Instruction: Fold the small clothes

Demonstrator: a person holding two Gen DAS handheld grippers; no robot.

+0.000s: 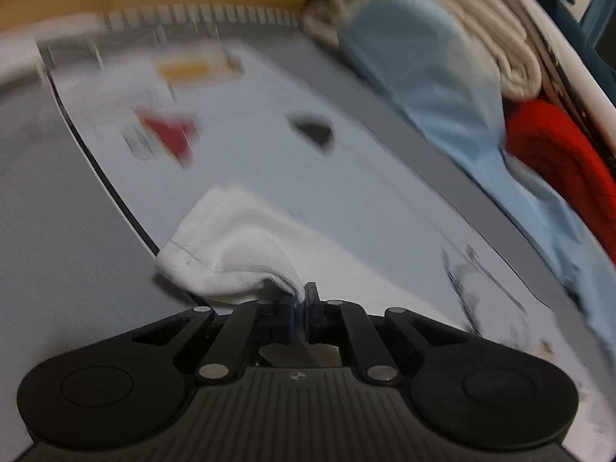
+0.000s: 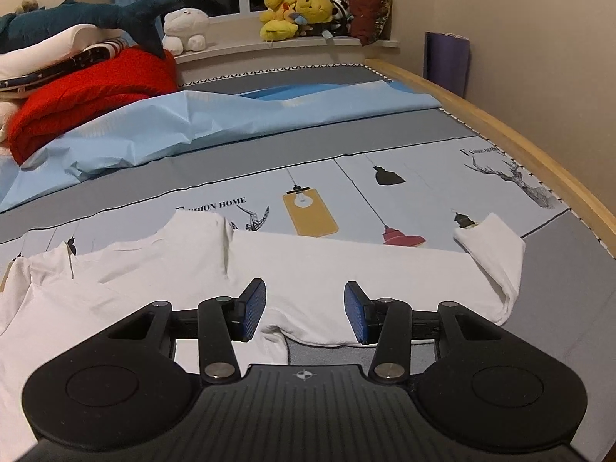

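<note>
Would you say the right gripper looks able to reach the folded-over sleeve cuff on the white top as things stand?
Probably yes: the right gripper is open and empty above the white top, and nothing lies between it and the sleeve cuff.

My left view is smeared: the sheet prints (image 1: 169, 131) and the bedding pile (image 1: 423, 57) blur. My right view's left edge cuts off the white top (image 2: 154, 269); the sheet's lettering (image 2: 479, 151) is too small to read.
</note>
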